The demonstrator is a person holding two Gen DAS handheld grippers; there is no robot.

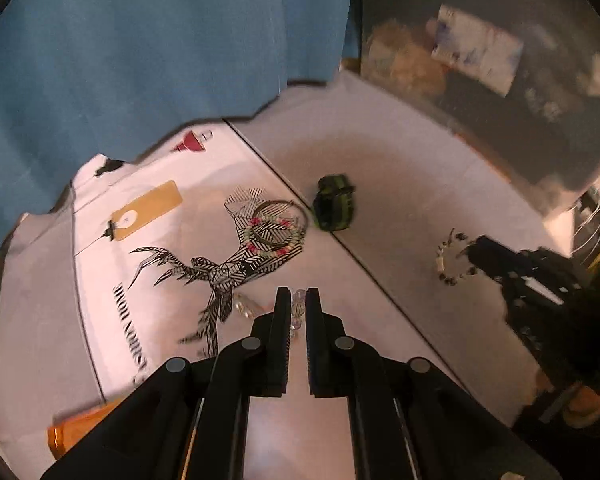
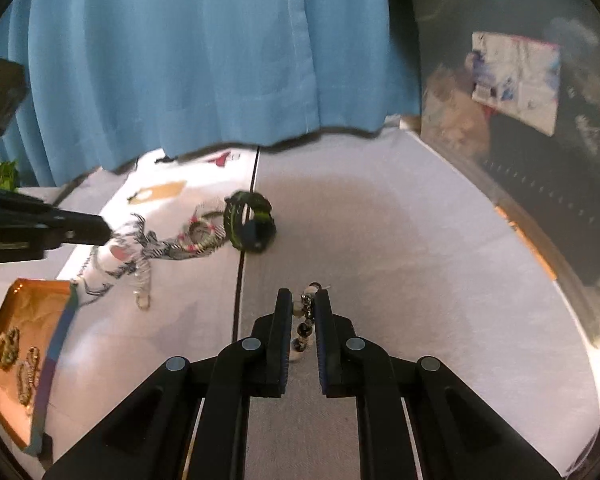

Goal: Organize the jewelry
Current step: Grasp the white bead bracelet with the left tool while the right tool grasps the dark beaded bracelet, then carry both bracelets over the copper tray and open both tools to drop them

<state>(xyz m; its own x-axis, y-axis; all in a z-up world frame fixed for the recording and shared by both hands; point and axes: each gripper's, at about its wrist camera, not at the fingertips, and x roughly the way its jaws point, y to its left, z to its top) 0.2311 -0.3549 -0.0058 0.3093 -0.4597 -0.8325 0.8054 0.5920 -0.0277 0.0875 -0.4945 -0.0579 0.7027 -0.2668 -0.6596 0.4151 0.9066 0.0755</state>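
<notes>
My left gripper [image 1: 298, 295] is shut on a clear bead bracelet [image 1: 299, 314], which is lifted off a white printed sheet [image 1: 112, 264]; more clear beads [image 1: 244, 307] trail to its left. My right gripper [image 2: 303, 297] is shut on a black and white bead bracelet [image 2: 306, 322] above the white table [image 2: 400, 264]. That bracelet [image 1: 450, 262] also shows in the left wrist view, hanging from the right gripper's tips. A green and black watch [image 1: 334, 208] stands by the sheet's edge. A pink and green bead bracelet [image 1: 274, 237] and a thin bangle [image 1: 284, 205] lie on the sheet.
An orange tray [image 2: 40, 292] holding several gold pieces sits at the near left. A blue curtain [image 2: 204, 60] hangs behind the table. A clear plastic bin [image 2: 520, 128] full of items stands along the right side. A brown tag [image 1: 148, 208] lies on the sheet.
</notes>
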